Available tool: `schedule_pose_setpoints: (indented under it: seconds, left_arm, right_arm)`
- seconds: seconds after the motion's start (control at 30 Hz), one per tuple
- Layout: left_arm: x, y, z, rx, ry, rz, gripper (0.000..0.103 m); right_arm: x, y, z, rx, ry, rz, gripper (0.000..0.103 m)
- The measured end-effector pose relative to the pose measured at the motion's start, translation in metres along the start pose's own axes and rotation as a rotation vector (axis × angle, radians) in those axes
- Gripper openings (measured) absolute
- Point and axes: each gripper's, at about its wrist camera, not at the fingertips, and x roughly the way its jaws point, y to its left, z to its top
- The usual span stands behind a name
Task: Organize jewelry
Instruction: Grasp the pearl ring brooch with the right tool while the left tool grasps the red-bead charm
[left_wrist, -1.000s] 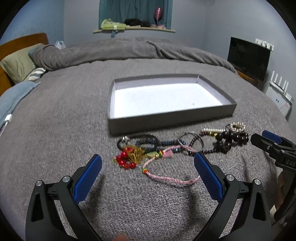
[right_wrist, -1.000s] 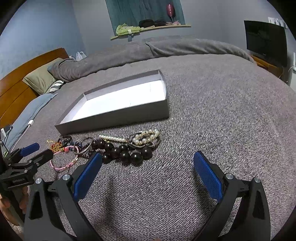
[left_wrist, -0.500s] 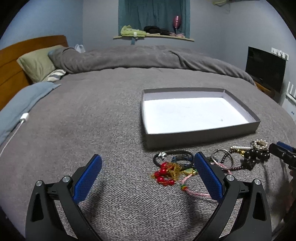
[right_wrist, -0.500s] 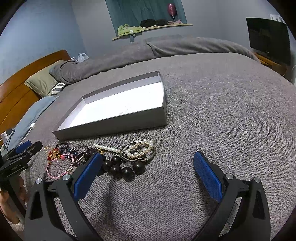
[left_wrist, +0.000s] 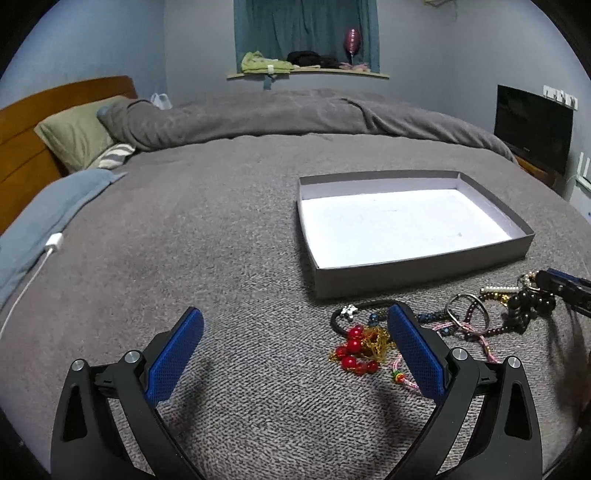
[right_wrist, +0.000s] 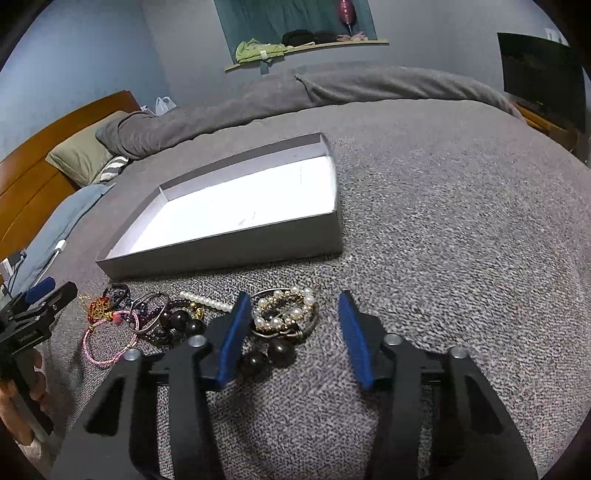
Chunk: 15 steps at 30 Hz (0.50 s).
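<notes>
On the grey bed (right_wrist: 443, 221), my right gripper (right_wrist: 295, 325) has just been closing around the pearl bracelet (right_wrist: 284, 314), pads not touching; my left gripper (left_wrist: 295, 350) stands wide apart.

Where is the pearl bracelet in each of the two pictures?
Left wrist view: the pearl bracelet peeks out at the far right edge, mostly hidden behind the right gripper.
Right wrist view: the pearl bracelet lies low in the middle, between that gripper's blue fingers, which have just been closing and do not touch it yet.
Shared landmark: the grey box, just beyond the jewelry in both.
</notes>
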Motion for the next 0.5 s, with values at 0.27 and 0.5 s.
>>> schedule_pose_setpoints:
  seconds: [0.27, 0.5]
  left_arm:
    - [-0.004, 0.001, -0.002, 0.016, -0.006, -0.071, 0.099]
    - [0.001, -0.013, -0.009, 0.074, 0.038, -0.115, 0.099]
  right_arm:
    - [-0.009, 0.003, 0.003, 0.003, -0.058, 0.021, 0.034]
    - [-0.037, 0.003, 0.004, 0.002, -0.168, 0.041, 0.034]
